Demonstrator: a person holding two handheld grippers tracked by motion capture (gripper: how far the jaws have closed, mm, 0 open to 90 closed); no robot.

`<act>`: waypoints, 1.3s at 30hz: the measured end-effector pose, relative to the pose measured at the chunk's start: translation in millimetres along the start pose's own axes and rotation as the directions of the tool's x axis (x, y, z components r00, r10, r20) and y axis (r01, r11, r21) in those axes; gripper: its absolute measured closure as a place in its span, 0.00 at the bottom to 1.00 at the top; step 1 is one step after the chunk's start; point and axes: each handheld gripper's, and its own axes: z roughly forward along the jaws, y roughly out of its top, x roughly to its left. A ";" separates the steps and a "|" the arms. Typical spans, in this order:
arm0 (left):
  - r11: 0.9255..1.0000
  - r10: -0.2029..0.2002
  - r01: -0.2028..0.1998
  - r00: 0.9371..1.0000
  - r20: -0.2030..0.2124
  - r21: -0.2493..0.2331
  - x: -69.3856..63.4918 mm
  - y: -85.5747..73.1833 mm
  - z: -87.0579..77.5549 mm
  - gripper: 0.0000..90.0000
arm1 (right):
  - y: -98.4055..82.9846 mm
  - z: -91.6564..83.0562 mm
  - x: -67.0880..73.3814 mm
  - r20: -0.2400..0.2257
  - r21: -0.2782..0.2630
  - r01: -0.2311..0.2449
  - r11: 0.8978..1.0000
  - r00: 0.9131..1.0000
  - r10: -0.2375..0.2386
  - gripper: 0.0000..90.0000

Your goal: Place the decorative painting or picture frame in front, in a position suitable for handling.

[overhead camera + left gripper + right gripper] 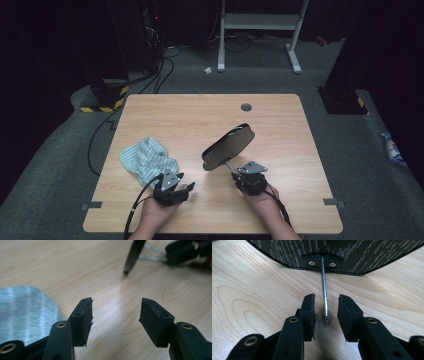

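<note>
- Here, on a wooden tabletop [210,107], a person works a hand-held gripper in each hand.
- Leftmost, a crumpled pale blue striped cloth [148,160] lies just beyond and left of the left hand-held gripper [176,192], close to it but apart.
- The left hand-held gripper is released, its jaws apart over bare wood with nothing between them.
- Ahead and left of the right hand-held gripper [239,176] stands a dark oval mirror [228,146], tilted on a thin wire stand [324,290].
- The right hand-held gripper is released: the wire runs between its pads without touching either.
- The mirror's long axis runs away from the right hand-held gripper, from near left toward far right, and its face leans back.
- Judging by this, the mirror is being let go; the next move likely calls for the left hand-held gripper to take the cloth.
</note>
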 end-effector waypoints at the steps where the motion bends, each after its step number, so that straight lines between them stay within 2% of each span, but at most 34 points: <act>1: 1.000 0.010 -0.010 1.000 0.001 0.011 -1.6 -1.6 3.2 0.48 | -0.2 -0.3 0.2 0.000 -0.003 0.001 1.000 1.000 -0.001 0.72; 3: 0.999 0.029 -0.029 1.000 -0.004 0.038 -5.2 -2.2 7.1 0.48 | -1.2 -1.7 0.5 -0.006 -0.007 -0.014 1.000 1.000 0.014 0.69; 5: 0.999 0.038 -0.038 0.999 -0.006 0.029 -6.5 -2.8 6.0 0.47 | -2.3 -3.4 -0.3 -0.007 -0.012 -0.018 1.000 1.000 0.018 0.66; 8: 0.998 0.049 -0.049 0.999 -0.010 0.046 -7.9 -3.3 6.2 0.47 | -3.7 -6.1 -1.3 -0.006 -0.020 -0.026 0.999 1.000 0.026 0.66; 10: 0.997 0.047 -0.047 0.999 -0.004 0.064 -7.4 -2.7 7.8 0.45 | -4.1 -6.5 -1.6 -0.004 -0.010 -0.022 1.000 1.000 0.022 0.65; 13: 0.994 0.023 -0.024 1.000 0.012 0.105 -4.7 -1.7 11.1 0.42 | -5.0 -8.0 -1.3 -0.001 -0.005 -0.016 1.000 1.000 0.016 0.67; 20: 0.994 0.016 -0.017 1.000 0.014 0.105 -4.2 -1.7 11.3 0.42 | -5.1 -7.1 0.0 -0.002 0.004 -0.012 1.000 1.000 0.012 0.85; 23: 0.994 0.009 -0.010 1.000 0.018 0.106 -3.6 -1.7 11.5 0.42 | -4.9 -6.6 -0.2 0.000 0.001 0.006 1.000 1.000 -0.006 0.90; 32: 0.994 -0.001 -0.001 1.000 0.025 0.108 -2.5 -1.8 11.5 0.42 | -6.5 -7.3 -3.0 0.010 0.011 -0.001 1.000 1.000 0.001 0.89; 33: 0.991 0.039 -0.042 0.999 0.020 0.124 0.5 -0.9 10.3 0.42 | -6.7 -7.5 -3.0 0.012 0.011 -0.003 1.000 1.000 0.002 0.89; 34: 0.991 0.045 -0.047 0.999 0.021 0.129 0.9 -0.8 10.0 0.42 | -7.0 -7.7 -3.3 0.013 0.012 0.000 1.000 1.000 0.000 0.89; 37: 0.994 -0.001 -0.001 1.000 0.025 0.108 -2.6 -1.8 11.5 0.42 | -7.6 -8.3 -3.3 0.015 0.015 -0.007 1.000 1.000 0.006 0.88; 39: 0.994 0.002 -0.005 1.000 0.028 0.107 -2.7 -1.9 11.4 0.43 | -8.0 -8.4 -4.5 0.014 0.012 -0.004 1.000 1.000 0.004 0.88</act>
